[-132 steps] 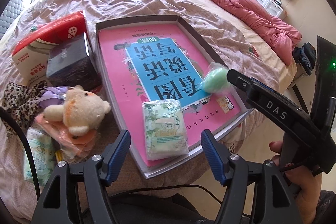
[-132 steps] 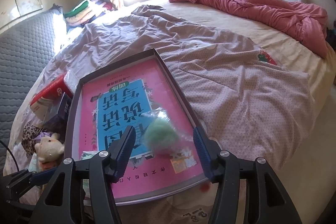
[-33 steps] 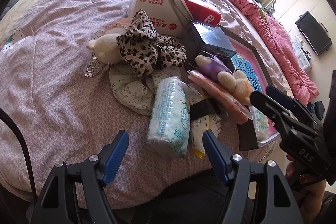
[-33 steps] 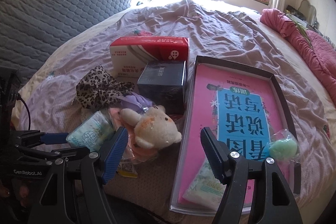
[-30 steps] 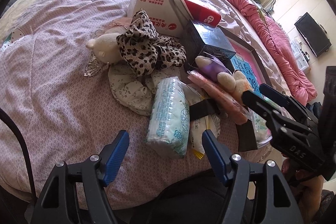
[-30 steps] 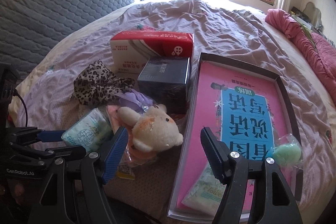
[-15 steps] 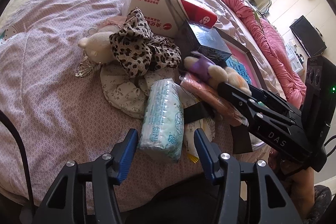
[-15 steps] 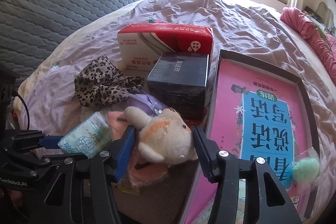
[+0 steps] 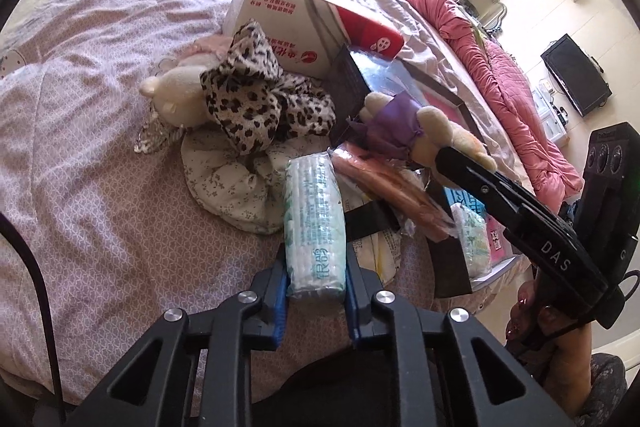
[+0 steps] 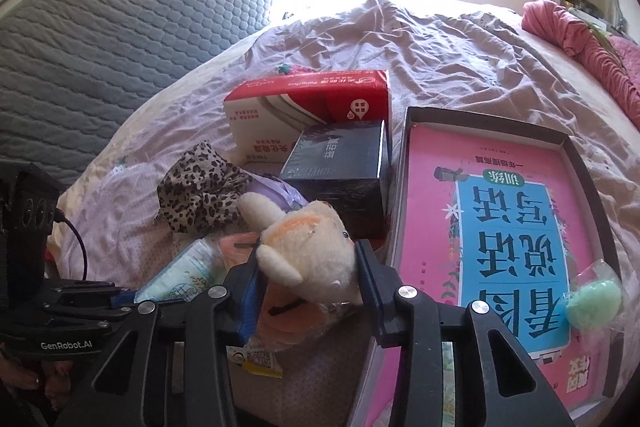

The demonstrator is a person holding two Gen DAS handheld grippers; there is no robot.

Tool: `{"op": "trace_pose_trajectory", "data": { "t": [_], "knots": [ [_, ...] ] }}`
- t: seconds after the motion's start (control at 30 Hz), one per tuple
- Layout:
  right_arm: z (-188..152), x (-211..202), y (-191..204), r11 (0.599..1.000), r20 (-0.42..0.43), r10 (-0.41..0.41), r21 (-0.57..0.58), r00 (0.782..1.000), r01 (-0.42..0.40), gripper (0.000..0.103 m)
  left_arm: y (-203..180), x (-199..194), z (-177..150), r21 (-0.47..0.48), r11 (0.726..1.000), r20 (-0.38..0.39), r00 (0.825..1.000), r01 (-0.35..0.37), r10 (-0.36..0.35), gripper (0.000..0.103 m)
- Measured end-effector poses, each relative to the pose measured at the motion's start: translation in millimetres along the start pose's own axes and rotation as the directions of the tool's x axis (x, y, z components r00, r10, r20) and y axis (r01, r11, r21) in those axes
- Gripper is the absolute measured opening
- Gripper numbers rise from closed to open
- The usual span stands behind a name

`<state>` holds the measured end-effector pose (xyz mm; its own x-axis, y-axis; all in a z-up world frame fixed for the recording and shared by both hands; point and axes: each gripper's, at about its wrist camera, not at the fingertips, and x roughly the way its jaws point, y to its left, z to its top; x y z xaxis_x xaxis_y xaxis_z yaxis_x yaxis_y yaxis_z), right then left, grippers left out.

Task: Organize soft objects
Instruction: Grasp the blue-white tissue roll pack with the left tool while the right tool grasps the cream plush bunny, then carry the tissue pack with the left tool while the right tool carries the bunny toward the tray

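Observation:
A white-and-green tissue pack [image 9: 315, 223] lies on the lilac bedspread, and the blue pads of my left gripper [image 9: 315, 285] press on its near end while the jaws are closing. A cream and orange plush bear [image 10: 310, 247] with a purple bow sits on the pile. My right gripper [image 10: 308, 267] pinches its head from both sides, jaws also closing. From the left wrist view the right gripper [image 9: 460, 163] reaches in from the right onto the bear [image 9: 432, 135]. The left gripper [image 10: 120, 297] shows low left, on the pack [image 10: 180, 275].
The pile holds a leopard cloth [image 9: 256, 95], a floral cloth [image 9: 224, 179], a cream plush [image 9: 172, 95], an orange packet [image 9: 392, 187], a red-white box [image 10: 308, 95] and a dark box [image 10: 340, 163]. A shallow tray [image 10: 480, 121] holds a pink book and a bagged green ball [image 10: 592, 301].
Both grippers have narrowed from wide open. The left one has come in around the tissue pack, and the right one has come in around the plush bear's head.

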<state>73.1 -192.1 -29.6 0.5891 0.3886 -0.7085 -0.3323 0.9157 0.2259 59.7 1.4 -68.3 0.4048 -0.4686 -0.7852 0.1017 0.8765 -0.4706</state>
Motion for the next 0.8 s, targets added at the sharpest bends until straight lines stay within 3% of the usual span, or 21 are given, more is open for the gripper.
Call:
{"op": "trace_pose_trajectory", "data": {
  "t": [0.17,0.57,0.8],
  "knots": [
    [3,-11,1,1.0,0.035,0.008,0.004,0.999,-0.008,0.043,-3,-17,4,0.011,1.0,0.062,0.998,0.007,-0.008,0.023],
    [7,-29,0,0.999,0.084,0.027,0.018,0.996,-0.029,0.043,24,-56,11,-0.089,0.996,0.17,0.985,0.02,-0.004,0.023],
    [7,-43,-2,0.999,0.113,0.032,0.025,0.993,-0.035,0.043,10,-65,12,-0.046,0.999,0.196,0.981,-0.004,0.013,0.023]
  ]
}}
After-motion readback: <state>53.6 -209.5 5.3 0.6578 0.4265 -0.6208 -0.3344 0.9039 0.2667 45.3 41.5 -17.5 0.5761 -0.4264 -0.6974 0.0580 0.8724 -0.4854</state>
